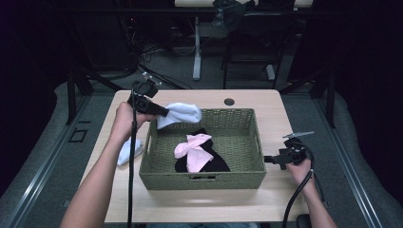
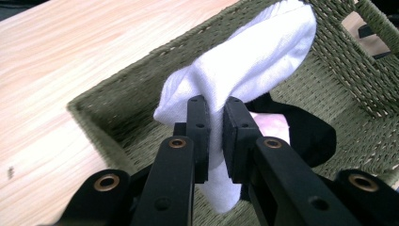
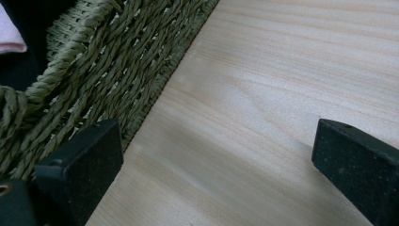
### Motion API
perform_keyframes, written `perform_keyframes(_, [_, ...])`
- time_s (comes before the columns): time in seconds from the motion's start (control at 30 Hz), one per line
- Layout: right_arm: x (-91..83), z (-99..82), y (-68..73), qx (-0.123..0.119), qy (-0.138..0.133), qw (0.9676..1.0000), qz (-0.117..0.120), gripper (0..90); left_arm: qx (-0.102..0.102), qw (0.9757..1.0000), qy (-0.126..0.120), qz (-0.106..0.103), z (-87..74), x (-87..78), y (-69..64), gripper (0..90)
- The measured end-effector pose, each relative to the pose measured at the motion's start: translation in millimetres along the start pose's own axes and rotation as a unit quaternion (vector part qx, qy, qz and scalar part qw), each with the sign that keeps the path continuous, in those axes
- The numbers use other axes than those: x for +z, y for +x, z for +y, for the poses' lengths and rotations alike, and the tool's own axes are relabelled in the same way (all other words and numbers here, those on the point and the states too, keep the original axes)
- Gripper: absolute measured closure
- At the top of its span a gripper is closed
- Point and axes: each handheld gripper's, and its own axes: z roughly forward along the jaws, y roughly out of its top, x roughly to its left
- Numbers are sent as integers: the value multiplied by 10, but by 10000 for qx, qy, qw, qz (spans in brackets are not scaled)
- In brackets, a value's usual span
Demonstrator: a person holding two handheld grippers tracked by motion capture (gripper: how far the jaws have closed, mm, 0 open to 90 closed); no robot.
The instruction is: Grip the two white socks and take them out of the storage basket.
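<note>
Left claw (image 1: pixel 159 110) pinching white sock (image 1: pixel 183 113), long axis level, over basket (image 1: pixel 204 179) far left corner; drop lies straight below. Right claw (image 1: pixel 266 159) spread, idle beside basket.

A pale wooden table (image 1: pixel 247 102) with a round cable hole (image 1: pixel 229 101) stands on grey carpet (image 1: pixel 43 156). Behind it a white desk leg (image 1: pixel 196 47), loose cables (image 1: pixel 152 50) and a dark chair frame (image 1: pixel 252 57) (half lost in shadow) stand in a dim room.

My left gripper (image 2: pixel 215 136) has black jaws with brass-ringed screws; black cables trail from both grippers, forearms bare.
</note>
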Motion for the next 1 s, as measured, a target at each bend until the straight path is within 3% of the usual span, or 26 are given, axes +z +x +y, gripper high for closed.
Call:
perform_keyframes(0.2, [5,2,1,-28,23,10000,-1,20,-63,9999,-27,101,-47,-154,91,827])
perform_keyframes(0.53, [10,0,-1,-10,18,10000,2,20,-366,9984,-210,384,-219,-482,300,827])
perform_keyframes(0.67, [9,0,5,5,23,10000,-23,20,-541,9969,-253,513,-337,-599,409,827])
perform_keyframes(1.0, [12,-2,1,0,29,10000,2,20,-1095,9904,-310,784,-747,-760,713,826])
